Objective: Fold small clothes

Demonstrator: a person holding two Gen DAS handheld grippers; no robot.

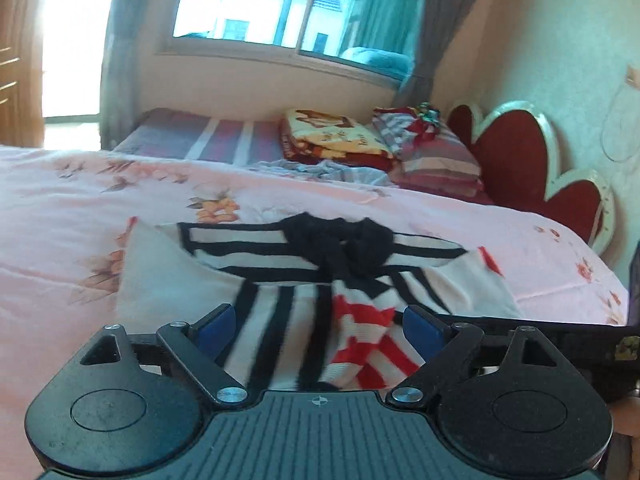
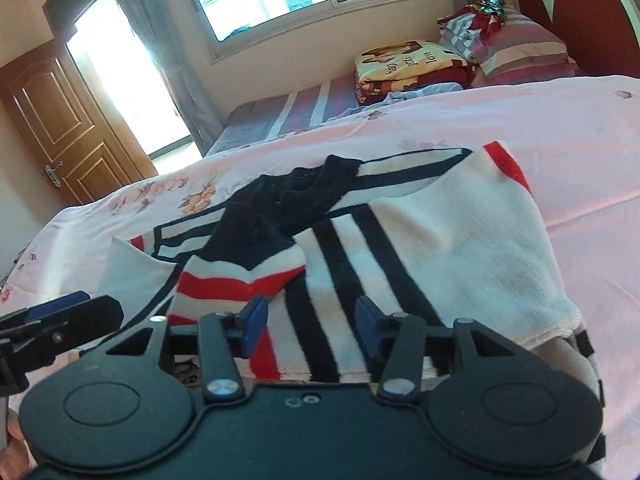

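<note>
Both claws gape over the striped sweater [image 1: 288,280]: left gripper [image 1: 320,332] wide, right gripper [image 2: 312,324] half-open, gripping nothing. Folded blanket [image 2: 404,64] reads "love".

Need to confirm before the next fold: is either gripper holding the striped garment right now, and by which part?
Nothing is held. The left gripper and right gripper both stand open over the striped garment, fingers clear of the cloth.

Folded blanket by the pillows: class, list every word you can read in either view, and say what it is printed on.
"love": on the folded blanket, cream panel, right wrist view.
Other words beside it: too blurred to read.
Left wrist view: blanket lettering unreadable.
Striped sweater: no text.
</note>
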